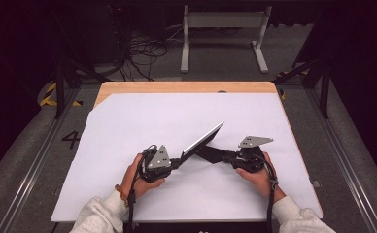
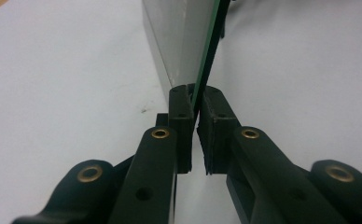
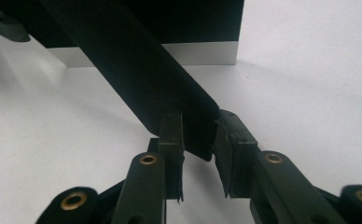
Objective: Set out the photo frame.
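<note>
A thin flat panel [image 1: 203, 140] with a silver face and dark edge stands tilted on its lower edge on the white sheet. My left gripper [image 1: 178, 161] is shut on the panel's near corner; in the left gripper view the pads [image 2: 184, 112] pinch its thin green-edged side [image 2: 206, 60]. A black flat strip [image 1: 211, 153] runs from behind the panel toward my right gripper [image 1: 229, 156]. In the right gripper view that strip [image 3: 137, 65] ends between the jaws of the right gripper [image 3: 198, 137], which is shut on its tip. Behind it stands the panel's dark back [image 3: 184, 23].
A large white sheet [image 1: 128, 126] covers most of the wooden table [image 1: 186, 87]. Beyond the far edge are grey floor, loose cables [image 1: 143, 51] and a white stand's legs [image 1: 223, 29]. Metal rails [image 1: 31, 165] run along both sides of the table.
</note>
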Demonstrator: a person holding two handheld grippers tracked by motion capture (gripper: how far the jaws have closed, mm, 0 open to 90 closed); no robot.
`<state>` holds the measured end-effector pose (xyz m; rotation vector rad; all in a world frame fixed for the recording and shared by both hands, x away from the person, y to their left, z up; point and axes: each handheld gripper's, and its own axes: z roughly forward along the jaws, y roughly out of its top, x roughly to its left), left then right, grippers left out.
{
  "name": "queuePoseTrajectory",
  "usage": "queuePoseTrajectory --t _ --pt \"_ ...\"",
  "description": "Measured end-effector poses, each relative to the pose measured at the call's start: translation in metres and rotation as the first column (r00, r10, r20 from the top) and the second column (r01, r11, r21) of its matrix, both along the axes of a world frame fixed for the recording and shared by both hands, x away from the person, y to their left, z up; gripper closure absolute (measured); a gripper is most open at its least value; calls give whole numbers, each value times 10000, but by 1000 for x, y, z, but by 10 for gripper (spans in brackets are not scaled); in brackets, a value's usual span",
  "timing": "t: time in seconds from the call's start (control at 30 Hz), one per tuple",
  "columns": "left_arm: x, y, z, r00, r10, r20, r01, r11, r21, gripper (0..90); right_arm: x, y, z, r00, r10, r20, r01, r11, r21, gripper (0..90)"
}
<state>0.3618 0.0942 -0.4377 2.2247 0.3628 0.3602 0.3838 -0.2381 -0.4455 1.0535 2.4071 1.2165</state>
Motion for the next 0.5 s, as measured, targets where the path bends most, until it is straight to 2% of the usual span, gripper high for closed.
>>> queuePoseTrajectory --t 0.3,0.5 --pt "-2 -5 -1 9995 -290 -143 288 9995 -139 814 7 2 0 9990 -416 159 417 9991 -78 717" --pt "-7 -14 0 9993 -359 106 359 9993 51 806 9 0 0 9981 -582 198 583 9983 -48 708"
